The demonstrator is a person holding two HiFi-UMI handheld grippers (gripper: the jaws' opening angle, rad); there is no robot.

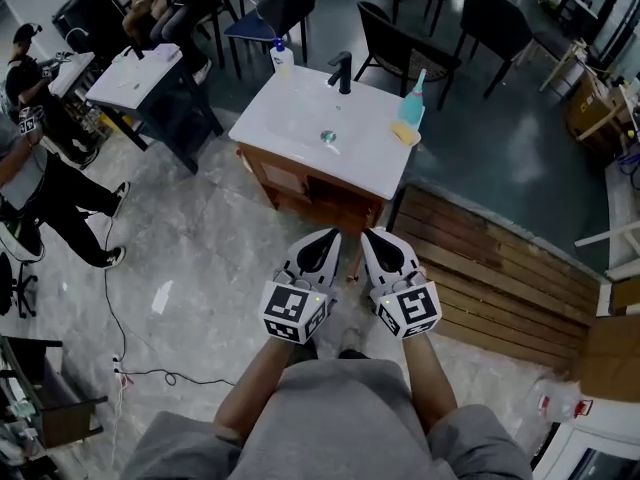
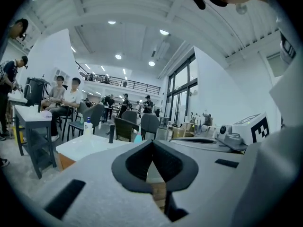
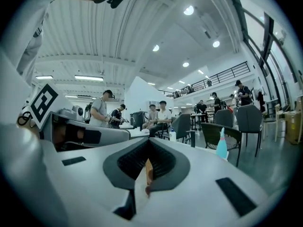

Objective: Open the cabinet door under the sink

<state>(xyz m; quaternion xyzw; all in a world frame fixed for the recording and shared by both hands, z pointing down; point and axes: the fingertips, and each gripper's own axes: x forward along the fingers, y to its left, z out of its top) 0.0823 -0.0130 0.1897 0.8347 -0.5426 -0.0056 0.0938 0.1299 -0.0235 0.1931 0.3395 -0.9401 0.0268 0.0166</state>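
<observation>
A white sink top (image 1: 290,118) with a black faucet (image 1: 344,72) sits on a brown wooden cabinet (image 1: 300,183) straight ahead of me. Its front faces me, and I cannot make out a handle. My left gripper (image 1: 331,235) and right gripper (image 1: 369,235) are side by side near my body, short of the cabinet front, pointing at it. Both are shut with nothing held. In the left gripper view the jaws (image 2: 152,144) meet in front of the sink top (image 2: 90,146). The right gripper (image 3: 148,144) shows a sliver of the wood through its closed pads.
On the sink top stand a white pump bottle (image 1: 282,58), a teal bottle (image 1: 412,103) and a yellow sponge (image 1: 405,133). A slatted wooden platform (image 1: 500,268) lies to the right. A small table (image 1: 140,73), dark chairs (image 1: 400,43) and seated people are behind; a cable (image 1: 120,353) crosses the floor.
</observation>
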